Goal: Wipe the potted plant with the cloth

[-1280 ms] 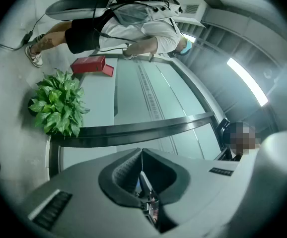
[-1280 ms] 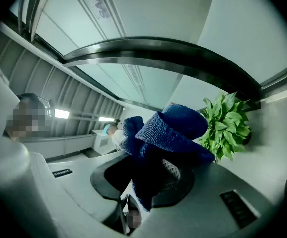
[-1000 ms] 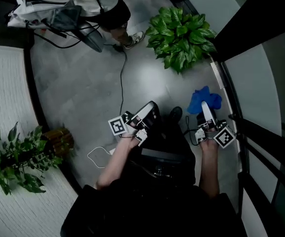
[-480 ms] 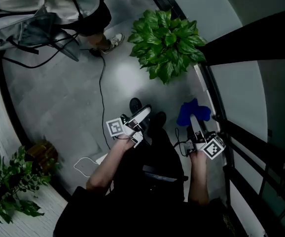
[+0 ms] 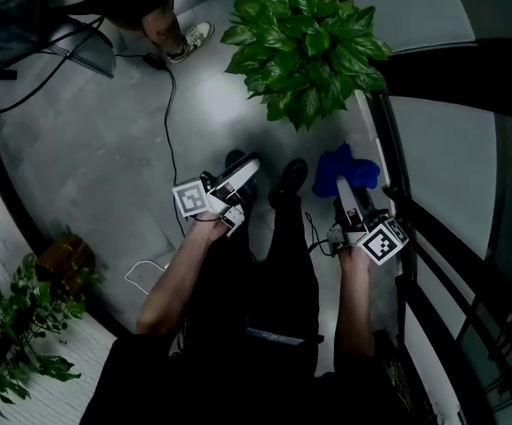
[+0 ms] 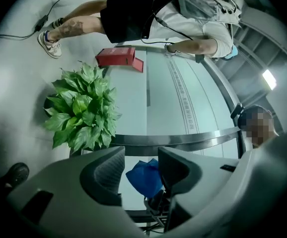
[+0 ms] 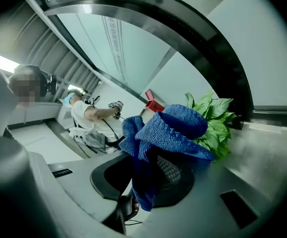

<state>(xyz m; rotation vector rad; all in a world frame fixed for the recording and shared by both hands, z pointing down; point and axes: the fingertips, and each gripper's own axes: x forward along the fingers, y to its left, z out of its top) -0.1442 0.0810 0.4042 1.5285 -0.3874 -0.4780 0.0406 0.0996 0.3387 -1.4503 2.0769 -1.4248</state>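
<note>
Potted plant (image 5: 302,47) lies ahead, slightly left of the right tool (image 5: 343,184), which pinches the cloth (image 5: 348,166) near its leaves. Left tool (image 5: 244,168) has just been opening, spread and empty.

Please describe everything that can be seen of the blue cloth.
The blue cloth looks like a thick, soft fabric with a knitted, looped surface. It is crumpled into a bunch, not spread out. The right gripper is shut on it: the lower part is pinched between the jaws, and the rest bulges out above and over the tips. It is held in the air, short of the potted plant, and touches no leaf.
</note>
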